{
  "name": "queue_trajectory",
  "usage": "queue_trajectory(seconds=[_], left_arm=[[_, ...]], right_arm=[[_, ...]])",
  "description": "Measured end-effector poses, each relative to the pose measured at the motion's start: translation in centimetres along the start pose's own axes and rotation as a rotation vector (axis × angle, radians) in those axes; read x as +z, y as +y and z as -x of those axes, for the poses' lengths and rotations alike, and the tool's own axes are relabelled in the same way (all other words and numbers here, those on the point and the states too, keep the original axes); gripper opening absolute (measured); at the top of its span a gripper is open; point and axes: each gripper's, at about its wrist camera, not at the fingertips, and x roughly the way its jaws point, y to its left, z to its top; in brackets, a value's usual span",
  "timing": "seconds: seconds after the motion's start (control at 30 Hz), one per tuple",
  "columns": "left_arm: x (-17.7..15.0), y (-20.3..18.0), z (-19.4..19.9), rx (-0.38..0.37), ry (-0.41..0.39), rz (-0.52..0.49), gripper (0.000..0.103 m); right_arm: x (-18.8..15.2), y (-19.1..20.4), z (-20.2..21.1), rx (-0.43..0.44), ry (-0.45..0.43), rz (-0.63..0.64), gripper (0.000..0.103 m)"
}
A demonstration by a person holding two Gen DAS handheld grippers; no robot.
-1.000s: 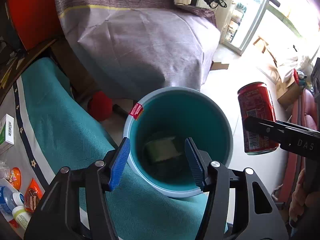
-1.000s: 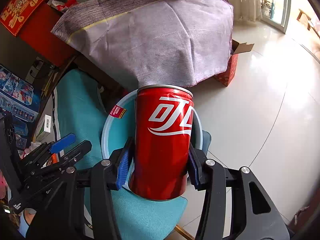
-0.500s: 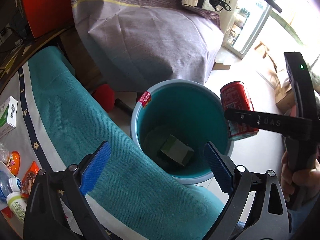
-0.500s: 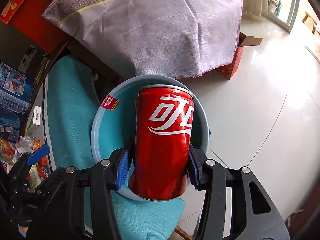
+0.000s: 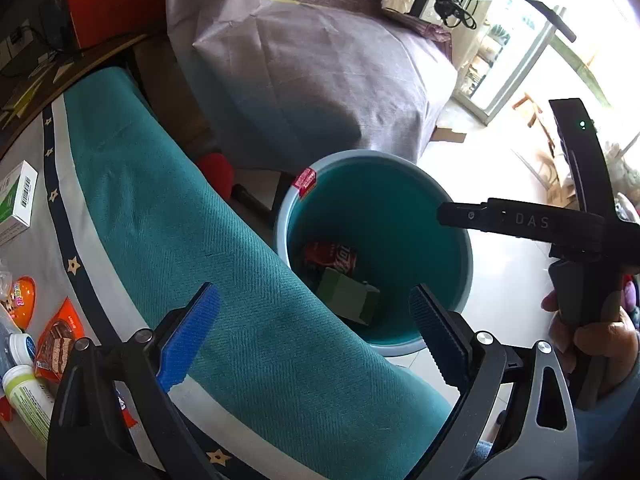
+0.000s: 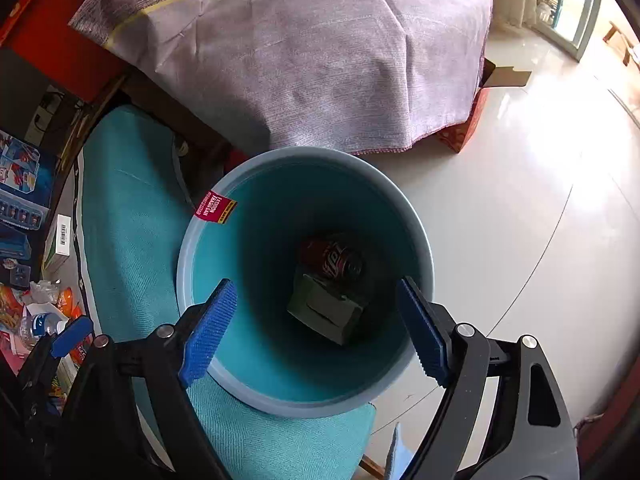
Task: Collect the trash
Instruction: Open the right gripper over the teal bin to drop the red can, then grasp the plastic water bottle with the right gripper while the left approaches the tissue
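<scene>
A teal trash bin (image 5: 460, 292) (image 6: 200, 236) stands on the floor beside the table edge. A red cola can (image 5: 330, 257) (image 6: 332, 258) lies at its bottom next to a green carton (image 5: 347, 295) (image 6: 326, 310). My right gripper (image 6: 312, 324) is open and empty, directly above the bin mouth. My left gripper (image 5: 314, 332) is open and empty, above the teal tablecloth (image 5: 168, 220) at the bin's near rim. The right gripper's arm (image 5: 520, 222) shows over the bin in the left wrist view.
Snack packets (image 5: 54, 344), small bottles (image 5: 24, 392) and a white and green box (image 5: 18, 200) lie on the table at left. A large object under purple cloth (image 6: 304, 52) stands behind the bin. A cardboard box (image 6: 472, 120) sits on the glossy white floor.
My right gripper opened and the cola can dropped into the bin. My left gripper opened wider and drew back toward the table.
</scene>
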Motion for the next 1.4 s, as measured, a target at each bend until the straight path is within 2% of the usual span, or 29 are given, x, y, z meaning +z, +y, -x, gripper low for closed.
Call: queue_trajectory(seconds=[0.3, 0.37, 0.57, 0.77, 0.9, 1.2, 1.4], left_arm=[[-1.1, 0.8, 2.0, 0.0, -0.026, 0.02, 0.096], [-1.6, 1.4, 2.8, 0.006, -0.036, 0.03, 0.096], [-3.7, 4.2, 5.6, 0.045, -0.068, 0.074, 0.096], [-6.6, 9.4, 8.8, 0.09, -0.104, 0.18, 0.097], [-8.8, 13.0, 10.9, 0.125, -0.126, 0.253, 0.097], [-11.9, 22.3, 17.5, 0.258, -0.215, 0.377, 0.097], [-15.1, 27.7, 19.7, 0.291, -0.241, 0.489, 0.097]], right_arm=[[-1.5, 2.9, 2.0, -0.003, -0.004, 0.061, 0.08], [-1.9, 3.9, 2.5, 0.006, -0.011, 0.081, 0.086], [-3.6, 7.9, 3.4, 0.046, -0.038, 0.15, 0.086], [-5.6, 13.4, 2.8, 0.07, -0.013, 0.304, 0.086], [-7.0, 16.9, 2.4, 0.077, 0.019, 0.36, 0.086], [-9.2, 24.4, 1.8, 0.086, 0.074, 0.485, 0.086], [-10.9, 32.5, 1.5, 0.086, 0.076, 0.694, 0.086]])
